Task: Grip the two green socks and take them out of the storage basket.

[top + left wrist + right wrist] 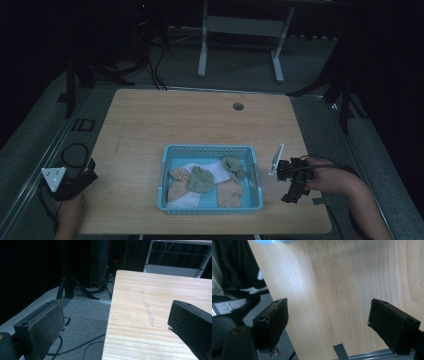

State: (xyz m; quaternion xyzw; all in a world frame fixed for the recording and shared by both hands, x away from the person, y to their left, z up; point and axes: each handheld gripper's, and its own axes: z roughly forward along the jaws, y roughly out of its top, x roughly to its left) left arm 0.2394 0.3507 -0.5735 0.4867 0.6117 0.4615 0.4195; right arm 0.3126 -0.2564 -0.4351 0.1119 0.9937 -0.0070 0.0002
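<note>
Socks (200,181) in basket (210,149), table (150,120) centre-front.

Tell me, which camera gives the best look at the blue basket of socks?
The high view: the whole blue basket sits on the table, with the socks piled inside. The right gripper view catches just a blurred blue sliver at its top edge; the left gripper view looks along bare table.

A wooden table (150,120) with a round grommet (238,106) at 12 o'clock; a white frame (240,30) stands on the floor beyond.
</note>
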